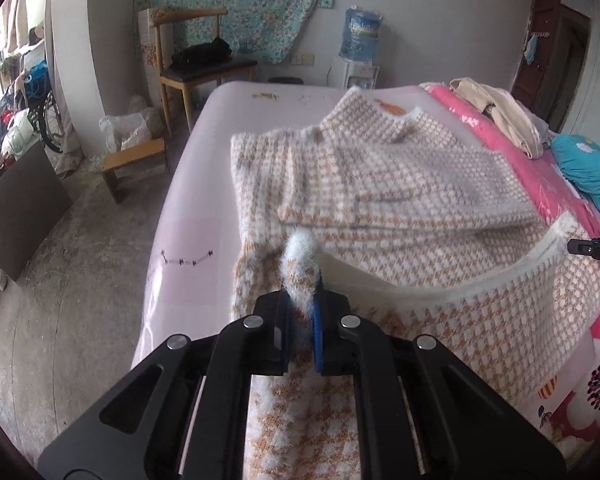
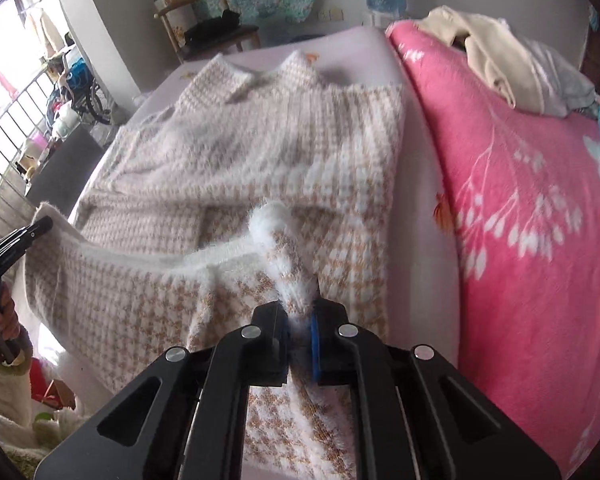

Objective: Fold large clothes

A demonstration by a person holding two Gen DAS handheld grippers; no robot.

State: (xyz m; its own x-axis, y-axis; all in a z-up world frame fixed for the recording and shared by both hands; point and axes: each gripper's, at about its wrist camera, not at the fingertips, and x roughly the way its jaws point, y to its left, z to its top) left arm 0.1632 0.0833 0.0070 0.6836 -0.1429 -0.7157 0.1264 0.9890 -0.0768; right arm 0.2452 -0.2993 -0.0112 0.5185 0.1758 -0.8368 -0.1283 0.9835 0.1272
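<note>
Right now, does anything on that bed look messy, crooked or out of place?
Nothing looks damaged or spilled. The fluffy beige-and-white houndstooth sweater lies rumpled, its hem lifted off the pale pink sheet because the left gripper and right gripper are pinching it. A heap of cream clothing lies unfolded on the pink floral blanket.

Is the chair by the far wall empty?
No, a black bundle lies on the seat of the wooden chair in the left wrist view.

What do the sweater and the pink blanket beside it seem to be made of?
Sweater: apparently a fuzzy knit, mohair-like; fine hairs stand off its white hem and houndstooth face. Pink blanket: probably plush fleece, matte with a soft printed nap. Exact fibres cannot be told.
</note>
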